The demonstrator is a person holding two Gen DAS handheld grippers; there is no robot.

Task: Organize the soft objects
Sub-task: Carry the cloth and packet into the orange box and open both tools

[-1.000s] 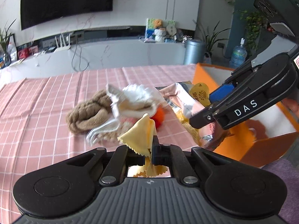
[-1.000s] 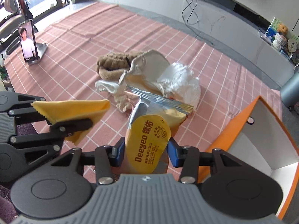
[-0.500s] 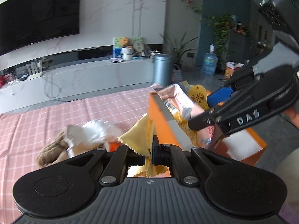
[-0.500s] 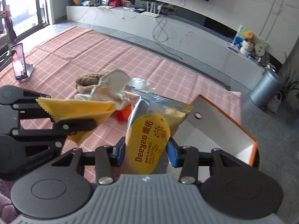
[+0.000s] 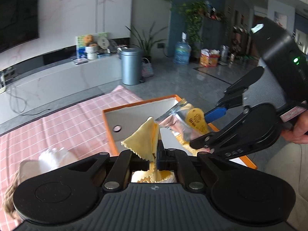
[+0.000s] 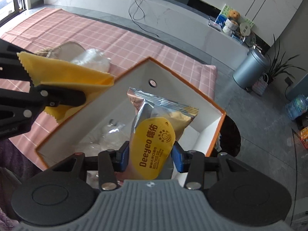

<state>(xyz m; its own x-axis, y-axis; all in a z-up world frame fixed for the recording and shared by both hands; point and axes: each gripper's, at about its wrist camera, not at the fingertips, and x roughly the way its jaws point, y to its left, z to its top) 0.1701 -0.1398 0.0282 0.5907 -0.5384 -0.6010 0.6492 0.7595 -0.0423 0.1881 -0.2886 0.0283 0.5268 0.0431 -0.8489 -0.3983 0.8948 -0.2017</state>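
My left gripper (image 5: 156,155) is shut on a folded yellow cloth (image 5: 143,140) that sticks up between its fingers. It hangs near the left wall of the orange box (image 5: 108,129), which is white inside. My right gripper (image 6: 151,157) is shut on a silver wipes packet (image 6: 154,134) with a yellow label, its blue pads pressing both sides. That packet hangs over the inside of the orange box (image 6: 218,129). In the right wrist view the left gripper (image 6: 63,88) and the yellow cloth (image 6: 67,73) sit over the box's left corner. In the left wrist view the right gripper (image 5: 199,130) holds the packet (image 5: 179,119) above the box.
Some clear plastic (image 6: 107,134) lies in the box's bottom. A white bag (image 6: 90,60) and a brown plush piece (image 5: 9,198) remain on the pink checked tablecloth (image 6: 57,25) left of the box. The box stands at the table's right end, with grey floor and a metal bin (image 5: 130,65) beyond.
Both grippers have swung to the right, from above the pile on the tablecloth to over the orange box. Each has kept its grip, on the yellow cloth and on the packet.
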